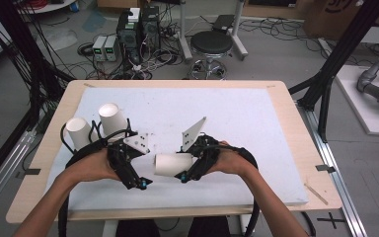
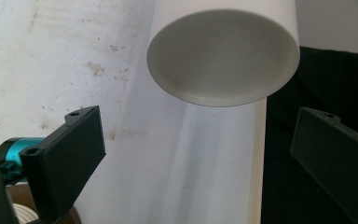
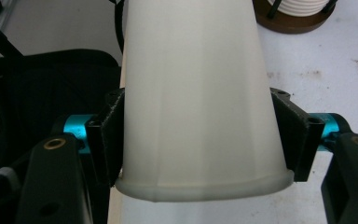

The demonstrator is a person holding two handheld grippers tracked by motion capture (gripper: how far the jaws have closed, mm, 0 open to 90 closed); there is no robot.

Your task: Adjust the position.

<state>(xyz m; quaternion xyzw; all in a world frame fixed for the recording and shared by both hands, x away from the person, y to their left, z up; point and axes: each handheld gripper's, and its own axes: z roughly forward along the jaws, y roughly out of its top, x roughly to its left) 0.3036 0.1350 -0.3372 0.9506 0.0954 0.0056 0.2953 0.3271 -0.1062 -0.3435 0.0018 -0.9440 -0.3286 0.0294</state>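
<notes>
Right gripper (image 3: 200, 144) clamps a white paper cup (image 3: 198, 93) near its rim; left gripper (image 2: 200, 163), jaws apart, should approach squarely without crushing it.

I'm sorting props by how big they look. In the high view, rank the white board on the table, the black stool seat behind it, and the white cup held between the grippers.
Largest to smallest, as they look in the high view:
1. white board
2. black stool seat, though it stands farther from the camera, so its true size is unsure
3. held cup, lying sideways in the right gripper
</notes>
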